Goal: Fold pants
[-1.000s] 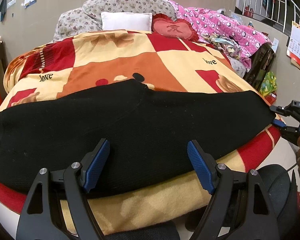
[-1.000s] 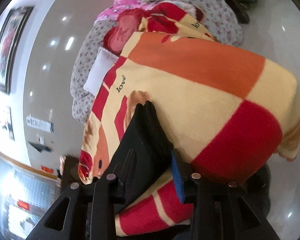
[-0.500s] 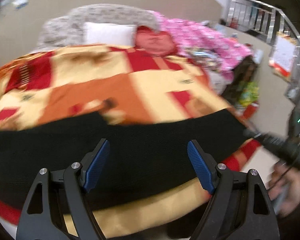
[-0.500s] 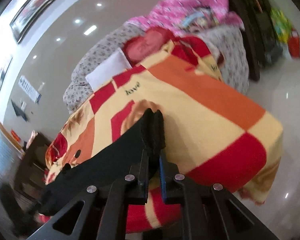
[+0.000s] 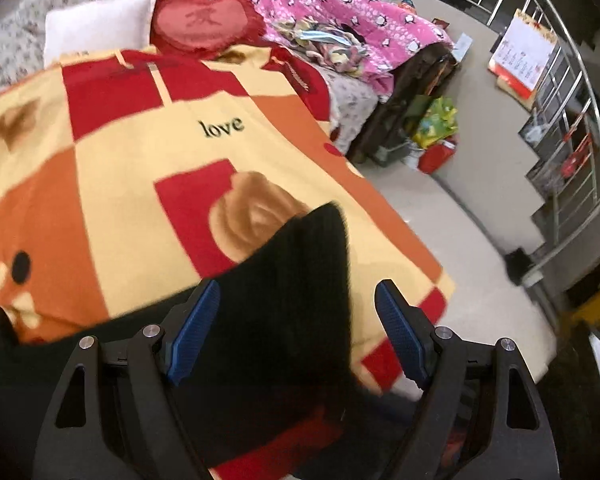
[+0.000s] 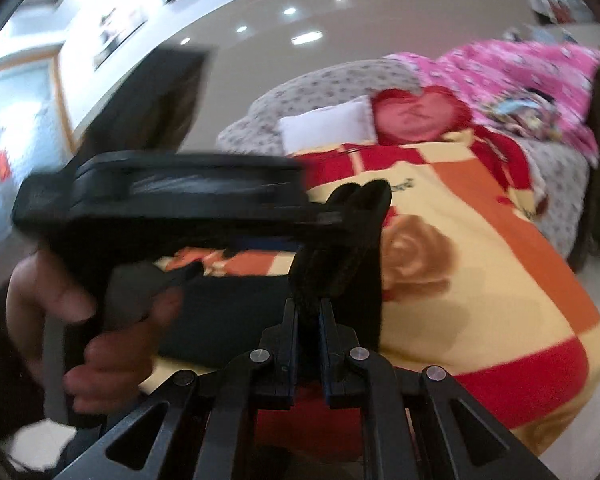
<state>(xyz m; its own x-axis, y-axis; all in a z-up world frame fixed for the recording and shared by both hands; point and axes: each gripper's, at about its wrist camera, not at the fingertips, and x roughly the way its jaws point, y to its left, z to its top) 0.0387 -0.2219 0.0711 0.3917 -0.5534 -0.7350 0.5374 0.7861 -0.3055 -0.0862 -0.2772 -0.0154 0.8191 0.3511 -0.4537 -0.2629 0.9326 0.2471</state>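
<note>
On the fleecy checked blanket, right tool pinches ribbed black pants; left tool gapes wide.

Pants on the blanket — pillows behind (railing far right)

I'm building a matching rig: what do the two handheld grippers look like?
Both the left gripper and right gripper are matte black plastic, with triangular cutouts in the finger arms and silver round-headed pivot screws. The fingers carry blue textured pads.
</note>
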